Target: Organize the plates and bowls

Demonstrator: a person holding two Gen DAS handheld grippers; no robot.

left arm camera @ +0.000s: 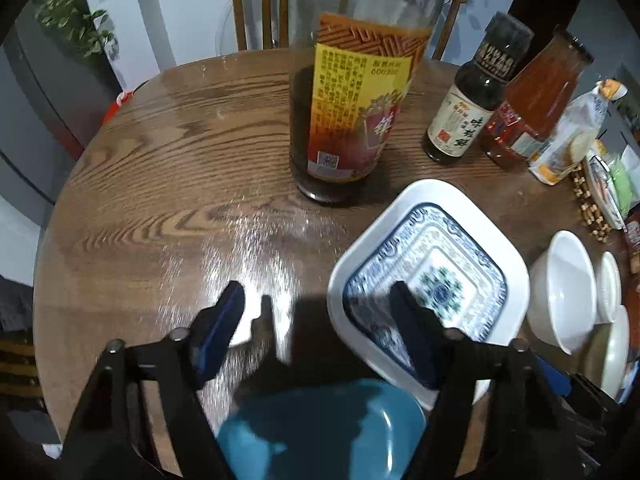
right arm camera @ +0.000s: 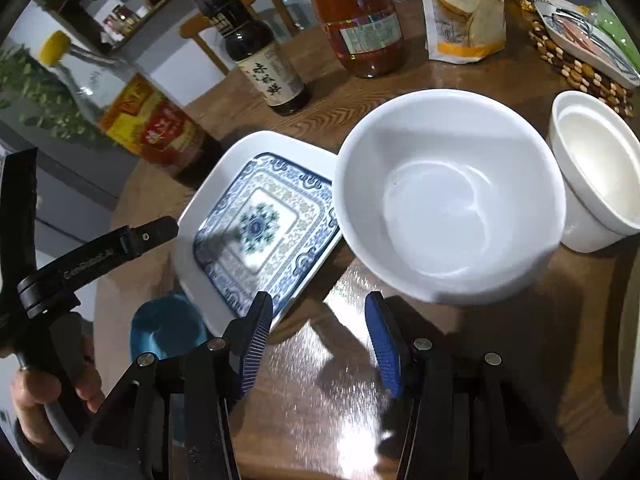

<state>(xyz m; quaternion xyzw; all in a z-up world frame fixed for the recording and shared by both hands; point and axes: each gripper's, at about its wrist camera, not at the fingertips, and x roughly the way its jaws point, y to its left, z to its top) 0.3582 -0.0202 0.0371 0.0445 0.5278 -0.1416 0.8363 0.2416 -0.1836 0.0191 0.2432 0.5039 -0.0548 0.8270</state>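
Observation:
A blue-patterned square plate (left arm camera: 432, 276) lies nested in a white square plate (left arm camera: 500, 236) on the round wooden table; both show in the right wrist view, the patterned plate (right arm camera: 264, 232) inside the white plate (right arm camera: 208, 184). A teal plate (left arm camera: 328, 432) lies just below my open, empty left gripper (left arm camera: 318, 300). A large white bowl (right arm camera: 448, 200) stands right of the plates, close ahead of my open, empty right gripper (right arm camera: 320, 320). Two small white bowls (right arm camera: 596, 176) sit stacked beyond it. The left gripper (right arm camera: 120, 240) appears at the left edge there.
A big soy sauce bottle (left arm camera: 344, 92), a dark bottle (left arm camera: 468, 100), an orange sauce bottle (left arm camera: 532, 108) and a snack pouch (left arm camera: 568, 140) stand at the back. A beaded mat with a tray (right arm camera: 580, 52) lies far right. Wooden chairs (left arm camera: 260, 8) stand behind the table.

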